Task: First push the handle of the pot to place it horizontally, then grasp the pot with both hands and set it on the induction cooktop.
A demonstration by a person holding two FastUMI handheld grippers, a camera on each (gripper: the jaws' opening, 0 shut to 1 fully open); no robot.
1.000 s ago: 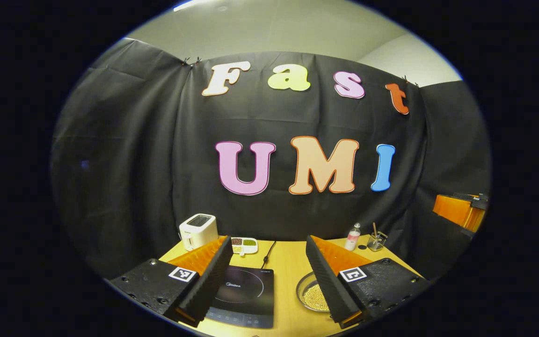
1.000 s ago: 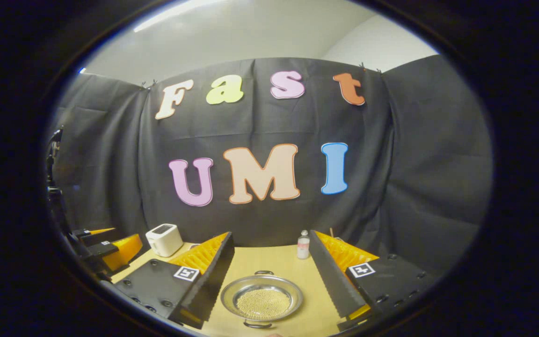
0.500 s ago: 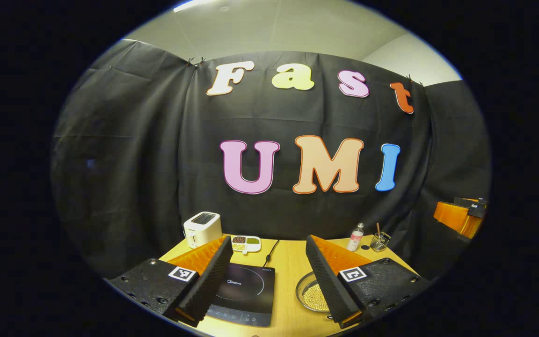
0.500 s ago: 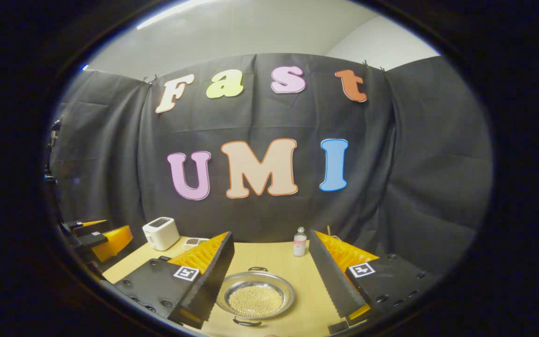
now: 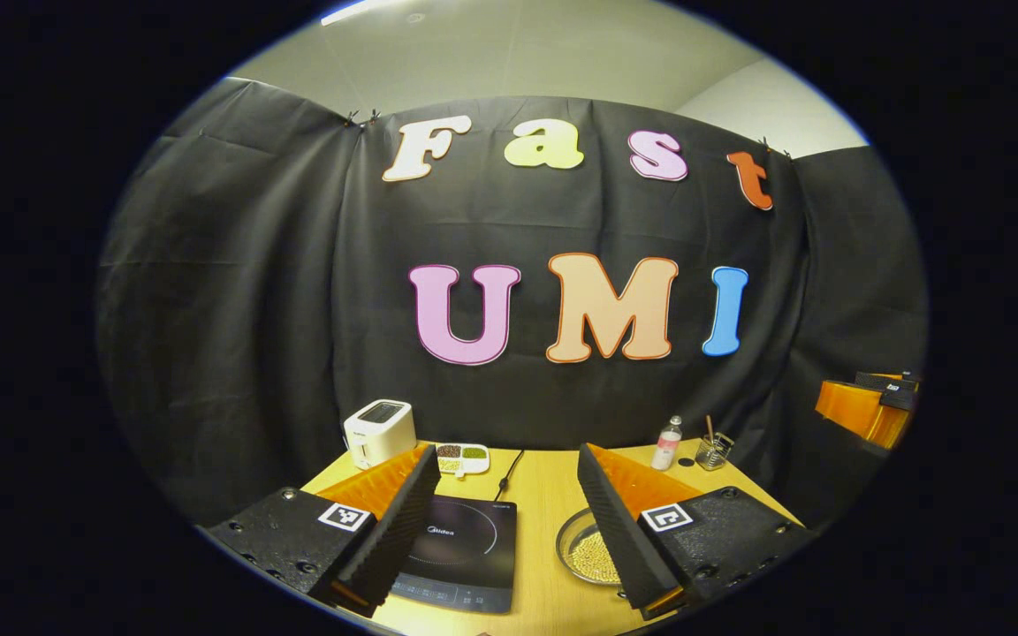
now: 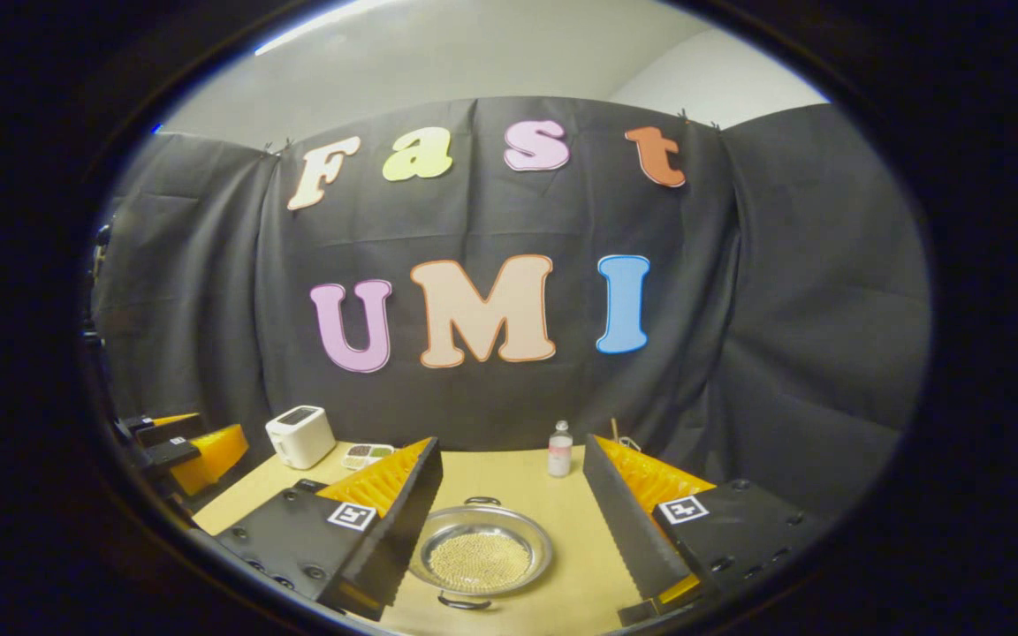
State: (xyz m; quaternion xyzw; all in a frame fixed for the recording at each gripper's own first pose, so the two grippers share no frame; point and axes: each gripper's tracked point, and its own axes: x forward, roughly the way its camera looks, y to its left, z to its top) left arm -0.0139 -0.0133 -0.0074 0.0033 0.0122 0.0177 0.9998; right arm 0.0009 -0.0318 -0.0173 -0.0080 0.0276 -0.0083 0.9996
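The pot (image 6: 481, 558) is a shallow steel pan holding small pale beads. It sits on the wooden table (image 6: 509, 481) below and between the fingers of my right gripper (image 6: 509, 539), which hovers open above it. One black handle (image 6: 482, 501) points away from me and the other handle (image 6: 463, 602) points toward me. In the left gripper view, the black induction cooktop (image 5: 465, 552) lies flat under my open left gripper (image 5: 505, 539). The pot (image 5: 587, 556) stands just right of the cooktop, half hidden by my right finger (image 5: 619, 526). Neither gripper touches anything.
At the back of the table stand a white toaster (image 5: 376, 433), a small divided dish of beans (image 5: 462, 458), a small bottle (image 5: 668, 443) and a glass cup with sticks (image 5: 714, 450). The cooktop's cord (image 5: 509, 473) runs to the back. The other gripper (image 6: 182, 442) hangs at the left edge.
The right gripper view has tipped down a little, so the pot sits slightly higher in the frame. The left gripper has only drifted slightly. Both stay open.
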